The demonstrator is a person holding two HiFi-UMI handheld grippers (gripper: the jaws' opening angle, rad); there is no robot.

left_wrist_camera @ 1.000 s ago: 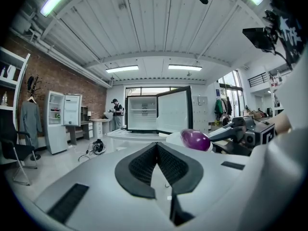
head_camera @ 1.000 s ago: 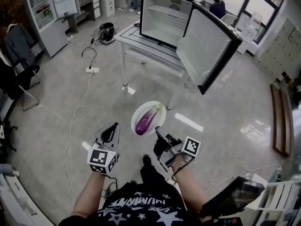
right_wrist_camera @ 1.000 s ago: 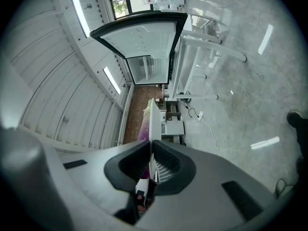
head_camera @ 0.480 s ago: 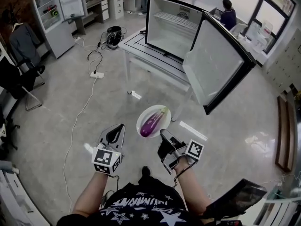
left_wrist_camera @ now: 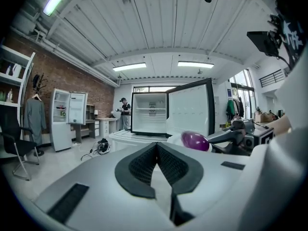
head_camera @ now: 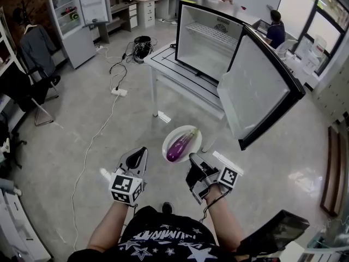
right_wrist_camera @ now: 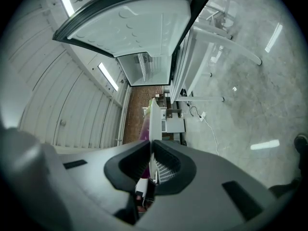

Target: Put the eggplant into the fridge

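No text is legible; the shirt print is blurred.

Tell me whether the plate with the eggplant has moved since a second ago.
Yes. The plate, clamped in the right hand-held gripper, has come forward toward the fridge door: the door's lower corner now sits level with the plate.

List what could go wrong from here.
1. The right gripper pinches the plate only at its rim, so the loose eggplant may roll off if the plate tilts.
2. The open fridge door juts out on the right, and the plate could clip it on the way in.
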